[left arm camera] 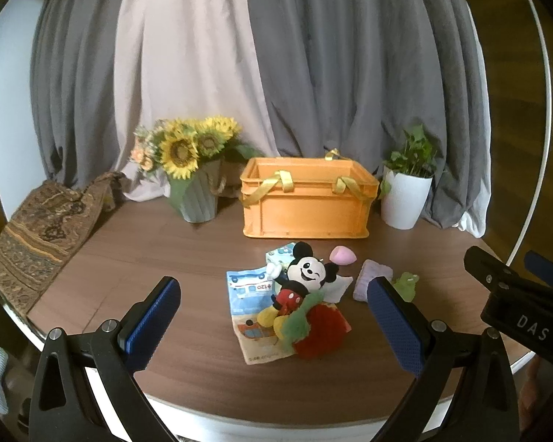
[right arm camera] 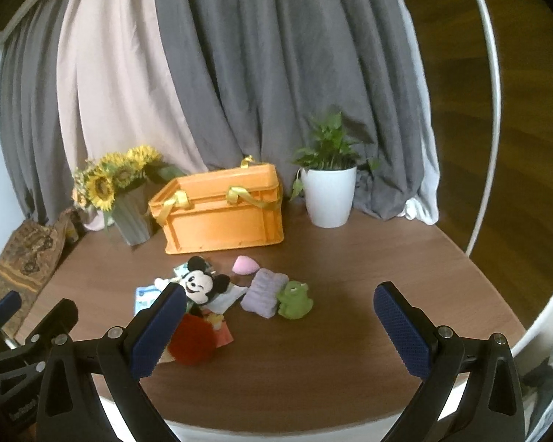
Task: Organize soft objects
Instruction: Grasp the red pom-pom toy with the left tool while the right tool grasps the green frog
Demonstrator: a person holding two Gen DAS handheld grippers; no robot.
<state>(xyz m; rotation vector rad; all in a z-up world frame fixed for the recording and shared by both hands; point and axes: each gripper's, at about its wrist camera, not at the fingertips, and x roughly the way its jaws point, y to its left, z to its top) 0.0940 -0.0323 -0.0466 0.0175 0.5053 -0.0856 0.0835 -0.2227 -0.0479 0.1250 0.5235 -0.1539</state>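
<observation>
Centrally, heaped soft toys (left arm camera: 295,294), orange crate (left arm camera: 306,202) behind

Bare table (right arm camera: 350,269) fills the right and lower centre of the right wrist view. The soft-toy pile (left arm camera: 298,294) crowds centre frame; orange crate (left arm camera: 306,202), sunflower vase (left arm camera: 197,199) and white planter (left arm camera: 403,199) wall the upper middle.

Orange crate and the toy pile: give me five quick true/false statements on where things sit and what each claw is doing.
1. The orange crate stands behind the toy pile. True.
2. The Mickey plush is inside the crate. False: it lies on the table in front of it.
3. The left claw grips the Mickey plush. False: it is open and holds nothing.
4. The green frog toy sits beside the purple cloth. True.
5. The right claw is open. True.
</observation>
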